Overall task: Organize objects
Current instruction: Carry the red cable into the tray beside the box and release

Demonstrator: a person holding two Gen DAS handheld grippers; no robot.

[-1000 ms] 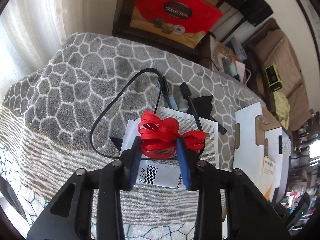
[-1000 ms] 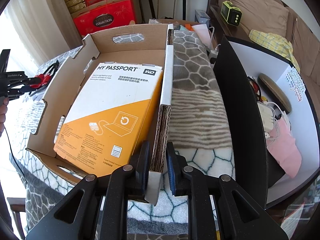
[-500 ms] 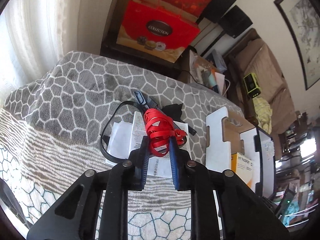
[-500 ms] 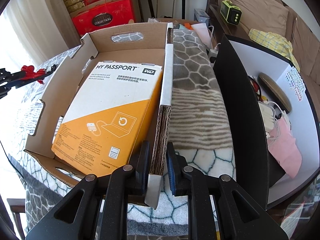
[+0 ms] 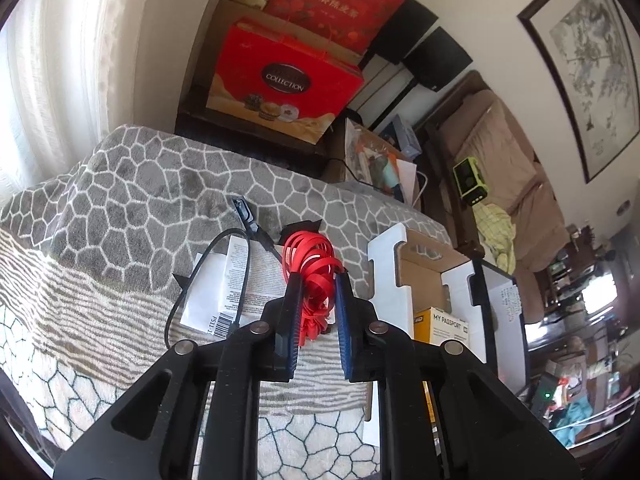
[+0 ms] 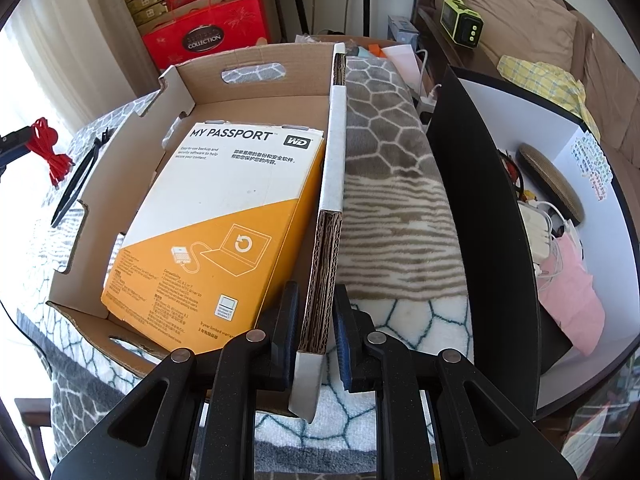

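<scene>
- The left gripper (image 5: pixel 316 292) has its fingers narrowed on a bundle of red cable (image 5: pixel 310 268), pinching it near the middle of the left wrist frame; in the right wrist view the same bundle (image 6: pixel 48 152) hangs in the air at the far left edge, apart from the box.
- The hold looks slim: loose loops spill above and below the pads, so a loop may slide free or the bundle may sag out on the way across.
- A trailing loop could also catch the notched near wall of the cardboard box (image 6: pixel 256 60) as it goes over, I judge.
- The right gripper (image 6: pixel 316 312) has its fingers closed narrow on the box's thick right wall, at the lower centre of its frame; if that clamp slackens, a bump from the cable could shove the box along the blanket (image 6: pixel 384 184).
- Inside the box an orange and white carton (image 6: pixel 212 232) fills most of the floor, so the cable may land on top of it rather than beside it.
- A black cable (image 5: pixel 208 264) lies on a paper sheet (image 5: pixel 240 280) just beyond the left fingertips, low and left of centre.
- Left gripper points forward and slightly down, raised over the blanket; right gripper is level along the box wall.
</scene>
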